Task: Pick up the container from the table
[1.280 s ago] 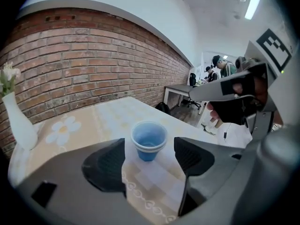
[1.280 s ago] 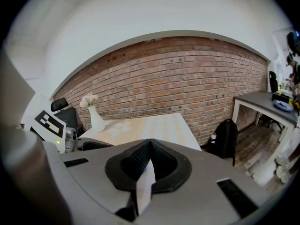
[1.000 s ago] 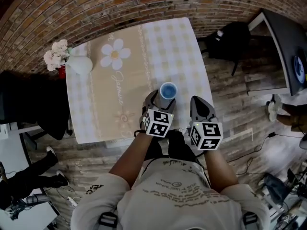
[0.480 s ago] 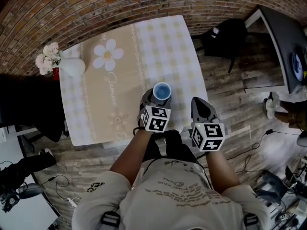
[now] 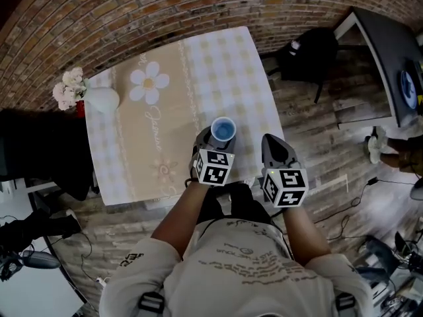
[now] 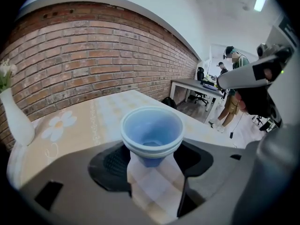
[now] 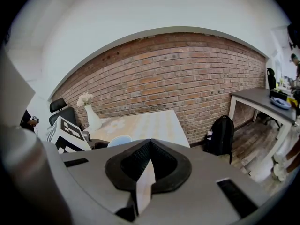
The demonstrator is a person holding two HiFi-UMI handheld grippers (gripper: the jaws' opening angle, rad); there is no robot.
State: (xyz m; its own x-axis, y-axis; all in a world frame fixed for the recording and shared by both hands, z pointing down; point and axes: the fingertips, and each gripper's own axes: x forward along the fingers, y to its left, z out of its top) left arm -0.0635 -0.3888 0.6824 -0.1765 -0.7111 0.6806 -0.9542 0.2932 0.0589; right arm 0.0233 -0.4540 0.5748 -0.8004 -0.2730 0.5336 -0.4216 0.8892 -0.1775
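Finds the container (image 5: 223, 129), a blue open-topped cup, upright on the checked tablecloth (image 5: 228, 71), at centre frame in the head view and close to the near edge of the table (image 5: 259, 94). Places it between the two jaws of the left gripper (image 5: 219, 141), one pad on each side of it.

Confirms this in the left gripper view: cup (image 6: 152, 132) at centre, rim wider than the tapered lower wall, base on the cloth. Records those jaws spread wide and closing. Reads the pads as standing just off the lower wall, with no press on it. Rates the cup as not lifted.

Locates the right gripper (image 5: 276, 152) to the lower right of centre in the head view, just beside the left one, near the table's lower right corner. Reads its jaws in the right gripper view as pressed together, tips meeting (image 7: 149, 146), well clear of the cup.

Notes a white vase (image 5: 102, 99) with pale flowers (image 5: 68, 88) at the left of the table, well apart from the cup. Notes a brick wall (image 5: 132, 12) across the top of the frame and a black backpack (image 5: 310, 51) on the floor at upper right.
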